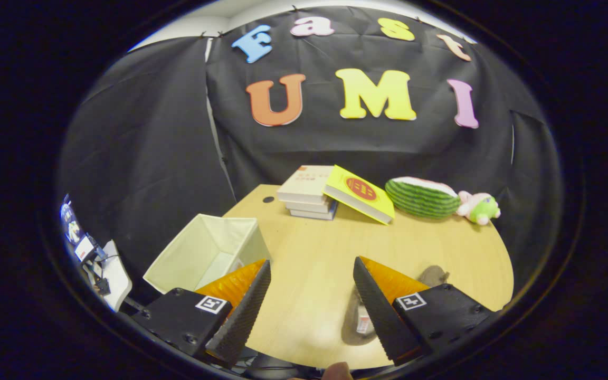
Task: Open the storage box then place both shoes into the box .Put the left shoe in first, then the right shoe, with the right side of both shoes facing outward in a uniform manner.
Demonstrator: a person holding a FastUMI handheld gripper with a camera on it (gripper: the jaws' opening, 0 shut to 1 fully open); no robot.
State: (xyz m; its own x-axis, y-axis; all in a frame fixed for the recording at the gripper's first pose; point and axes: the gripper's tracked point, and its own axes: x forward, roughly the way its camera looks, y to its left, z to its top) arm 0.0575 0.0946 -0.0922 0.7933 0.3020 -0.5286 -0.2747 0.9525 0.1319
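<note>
One hand-held gripper point(312, 295) hovers with fingers apart, gripping nothing. One open storage box point(206, 253) and four books point(330, 195) sit on the surface point(309, 248).

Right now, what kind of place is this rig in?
Likely a staged recording booth, not a home: black cloth wall behind a wooden table with props, stacked books, a watermelon toy, a fabric box. The tongs are open over the table.

— The desk point(304, 264): pale wood grain, smooth, with a soft sheen.
— And the storage box point(206, 250) at its edge?
— Matt cream cloth, creased. Beyond it, paper books point(306, 198), one glossy yellow cover point(359, 192).
— The tool point(312, 301)?
— Fingers spread apart, ridged rough pads point(246, 311).
</note>
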